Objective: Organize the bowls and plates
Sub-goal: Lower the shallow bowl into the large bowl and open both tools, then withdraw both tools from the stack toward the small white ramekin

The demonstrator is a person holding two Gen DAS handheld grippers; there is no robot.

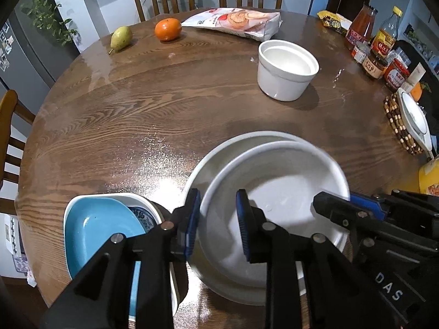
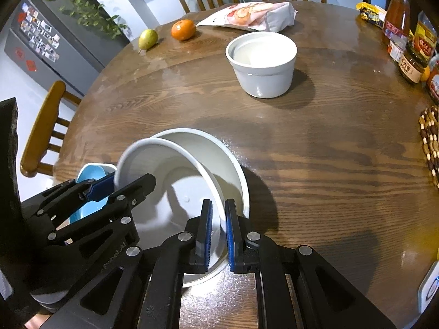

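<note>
White plate (image 1: 274,192): tilted atop lower plate (image 1: 219,150) on worktop (image 1: 137,123). Right tongs (image 2: 218,233) clamped on its right rim; left tongs (image 1: 218,219) apart, straddling left rim.

**Black linkage grippers with blue pads**

The left gripper (image 1: 218,224) and right gripper (image 2: 218,235) share one build: matte black bar linkages with triangular cut-outs, joined by round silver pivot pins. Each of the fingers (image 1: 244,224) carries a ribbed blue pad on its inner face. White raised letters "DAS" mark one black body.
</note>
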